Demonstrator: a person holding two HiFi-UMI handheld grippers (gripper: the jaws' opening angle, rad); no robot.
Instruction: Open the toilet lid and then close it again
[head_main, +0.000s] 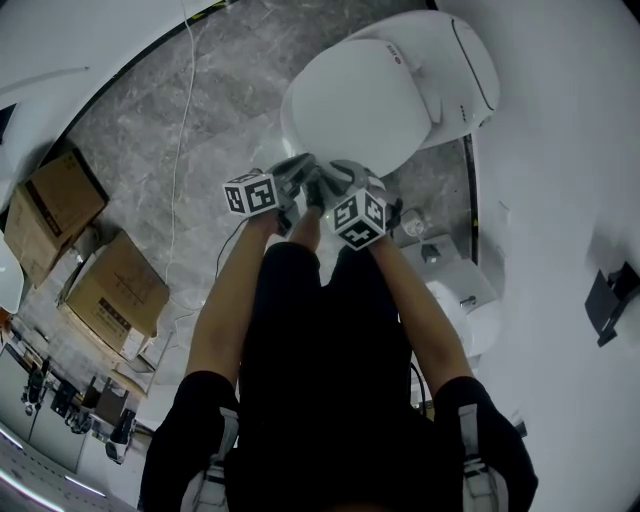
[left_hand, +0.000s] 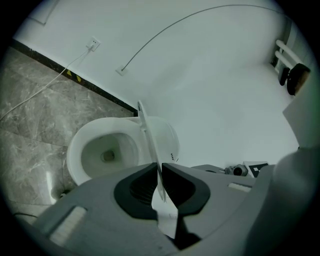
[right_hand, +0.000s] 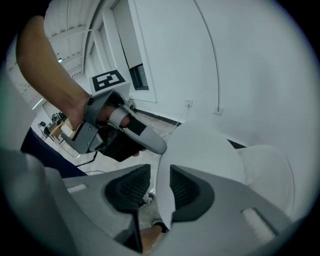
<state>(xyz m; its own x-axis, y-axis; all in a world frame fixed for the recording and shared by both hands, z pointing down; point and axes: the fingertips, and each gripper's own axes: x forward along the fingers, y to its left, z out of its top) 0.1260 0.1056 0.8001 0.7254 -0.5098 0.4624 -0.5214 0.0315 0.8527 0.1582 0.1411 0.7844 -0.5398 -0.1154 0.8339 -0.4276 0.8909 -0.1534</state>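
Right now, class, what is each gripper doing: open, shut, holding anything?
Left gripper: shut on the edge of the toilet lid.
Right gripper: open, with the lid's edge between its jaws but not clamped.

Glossy white against veined grey
You're working a toilet lid (head_main: 360, 105) of smooth, glossy white plastic; the floor (head_main: 200, 130) is polished, veined grey stone; the cardboard boxes (head_main: 115, 285) are matt brown.

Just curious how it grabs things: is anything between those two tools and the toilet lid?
Nothing visible. The left gripper is shut on the edge of the toilet lid, and the right gripper straddles that edge with its fingers apart.
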